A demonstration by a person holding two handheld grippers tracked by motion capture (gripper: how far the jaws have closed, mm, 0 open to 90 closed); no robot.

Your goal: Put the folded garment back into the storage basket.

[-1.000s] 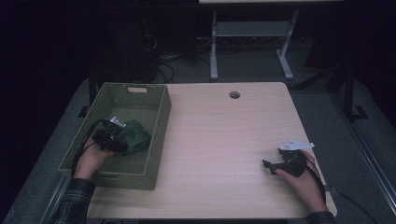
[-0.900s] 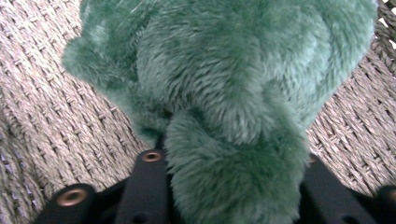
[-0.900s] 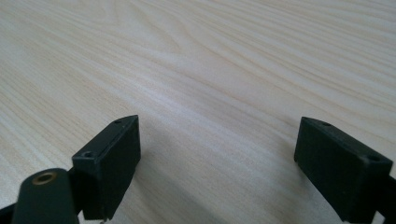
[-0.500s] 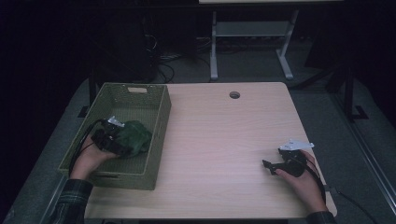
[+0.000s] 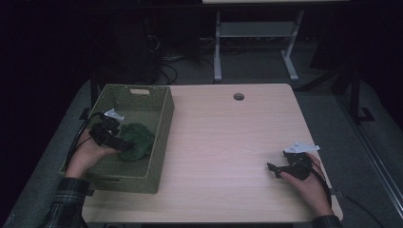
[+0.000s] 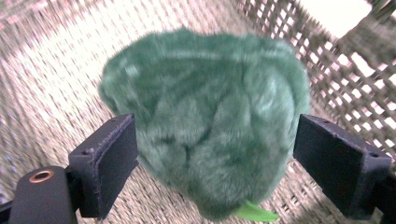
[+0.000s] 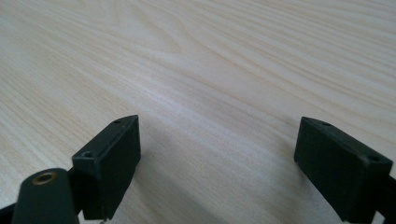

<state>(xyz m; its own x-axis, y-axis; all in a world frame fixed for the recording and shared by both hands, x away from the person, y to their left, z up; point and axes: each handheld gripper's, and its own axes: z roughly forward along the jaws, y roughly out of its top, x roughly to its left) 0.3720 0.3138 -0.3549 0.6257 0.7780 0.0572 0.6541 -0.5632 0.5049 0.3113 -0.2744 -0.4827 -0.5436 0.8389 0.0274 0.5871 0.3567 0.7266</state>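
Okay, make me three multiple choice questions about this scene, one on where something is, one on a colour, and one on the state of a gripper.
1. Where is the plush toy?
A. in the basket
B. on the bare table
C. on the floor

2. What colour is the plush toy?
A. red
B. green
C. yellow

3. How does the right gripper stand?
A. shut on a cloth
B. shut on the basket rim
C. open, holding nothing

Answers: 1 A, woven walls surround it; 2 B, its fur is green; 3 C, its jaws stand wide apart above bare wood.
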